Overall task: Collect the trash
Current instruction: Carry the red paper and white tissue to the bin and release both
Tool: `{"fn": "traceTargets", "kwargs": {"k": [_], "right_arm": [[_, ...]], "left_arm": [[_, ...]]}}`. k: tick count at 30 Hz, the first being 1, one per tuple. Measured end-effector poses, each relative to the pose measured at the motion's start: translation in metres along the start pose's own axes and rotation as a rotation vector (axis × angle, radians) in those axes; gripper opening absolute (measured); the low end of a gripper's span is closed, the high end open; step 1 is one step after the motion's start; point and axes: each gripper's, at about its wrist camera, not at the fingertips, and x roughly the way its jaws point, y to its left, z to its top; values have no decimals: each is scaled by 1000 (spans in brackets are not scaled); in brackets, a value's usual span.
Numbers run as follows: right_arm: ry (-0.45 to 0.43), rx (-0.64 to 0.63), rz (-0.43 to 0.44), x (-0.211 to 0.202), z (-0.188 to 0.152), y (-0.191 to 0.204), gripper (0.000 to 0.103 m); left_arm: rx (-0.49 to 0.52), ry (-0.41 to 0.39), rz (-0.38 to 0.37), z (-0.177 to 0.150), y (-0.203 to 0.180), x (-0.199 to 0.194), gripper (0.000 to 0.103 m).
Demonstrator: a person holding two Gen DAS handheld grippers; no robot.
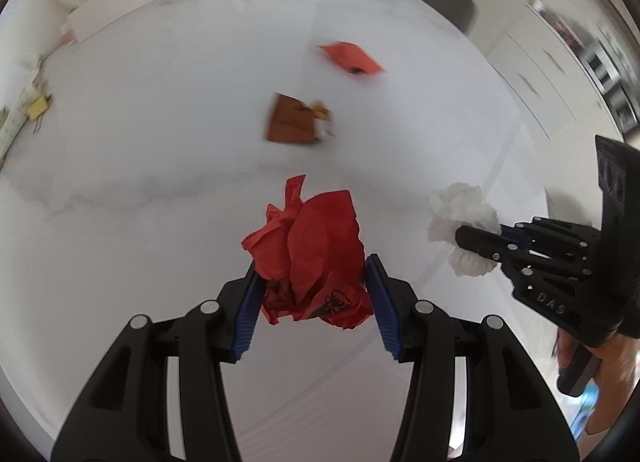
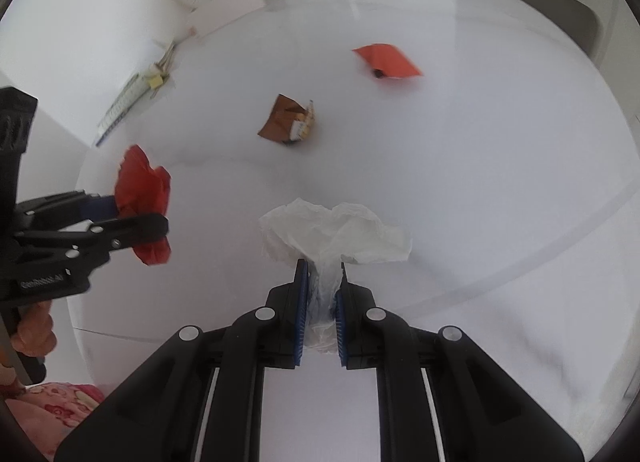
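Trash in both grips: my left gripper point(image 1: 312, 286) pinches crumpled red paper point(image 1: 310, 254) at lower centre, half-open around it; my right gripper point(image 2: 322, 302) is clamped tight on white tissue point(image 2: 336, 236). Brown wrapper point(image 2: 289, 120) and orange packet point(image 2: 386, 61) lie apart on the white table point(image 2: 480, 182), upper centre.

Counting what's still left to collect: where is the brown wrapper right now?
The brown wrapper lies mid-table, ahead of both hand-held grippers, with the flat red packet beyond it to the right.
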Motion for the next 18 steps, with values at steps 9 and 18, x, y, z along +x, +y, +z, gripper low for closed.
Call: {"fn": "traceTargets", "kwargs": {"k": [9,18], "right_arm": [[-33,243,-94,-79,-144,-35,13],[-89,541,-175,-138,-289,-70,13]], "left_arm": [[289,5,-61,-62,-102,-28,49],[634,71,-198,-141,-242,-31,49]]}}
